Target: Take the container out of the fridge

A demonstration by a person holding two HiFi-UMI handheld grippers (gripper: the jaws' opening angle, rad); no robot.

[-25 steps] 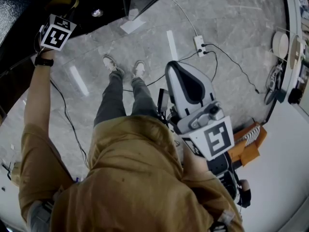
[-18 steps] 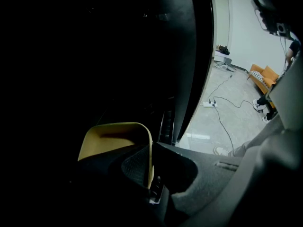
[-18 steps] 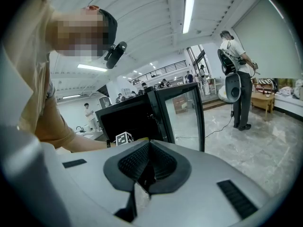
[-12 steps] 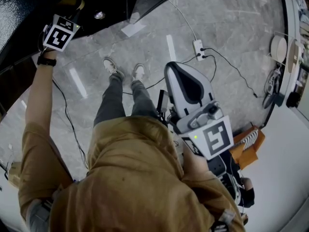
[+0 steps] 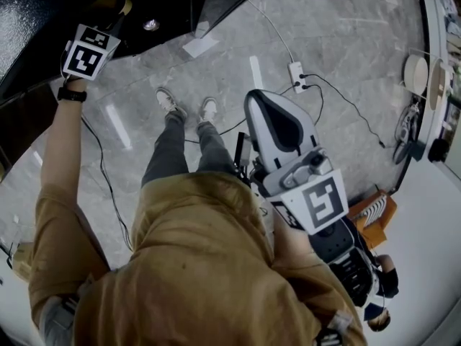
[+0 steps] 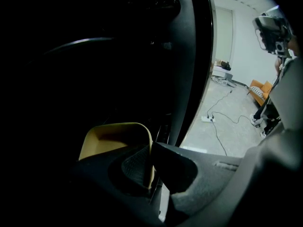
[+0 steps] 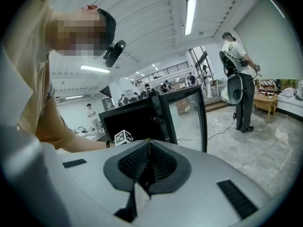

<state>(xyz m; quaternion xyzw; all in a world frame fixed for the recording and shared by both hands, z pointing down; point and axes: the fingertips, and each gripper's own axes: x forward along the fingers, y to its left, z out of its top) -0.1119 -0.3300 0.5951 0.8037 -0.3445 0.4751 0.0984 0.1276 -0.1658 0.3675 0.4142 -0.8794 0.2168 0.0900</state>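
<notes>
A yellow container (image 6: 113, 135) sits low in the dark fridge (image 6: 94, 56). My left gripper (image 6: 151, 151) is shut on its right-hand rim, the wall pinched between the ribbed pads. In the head view the left gripper (image 5: 101, 24) reaches into the black fridge (image 5: 29, 6) at the top left, and a yellow edge of the container (image 5: 117, 4) shows past it. My right gripper (image 5: 277, 125) hangs in front of my body over the floor. In its own view the right gripper (image 7: 149, 144) is shut with nothing in it and faces the fridge (image 7: 135, 119).
The fridge's glass door (image 7: 188, 117) stands open; its edge (image 6: 191, 56) is just right of the container. A power strip (image 5: 297, 68) and cables lie on the marble floor. An orange seat (image 5: 371, 211) and another person (image 5: 378, 294) are at the lower right.
My left gripper has lifted a little with the container still pinched. The right gripper has stayed where it was. The person at the lower right has moved.
</notes>
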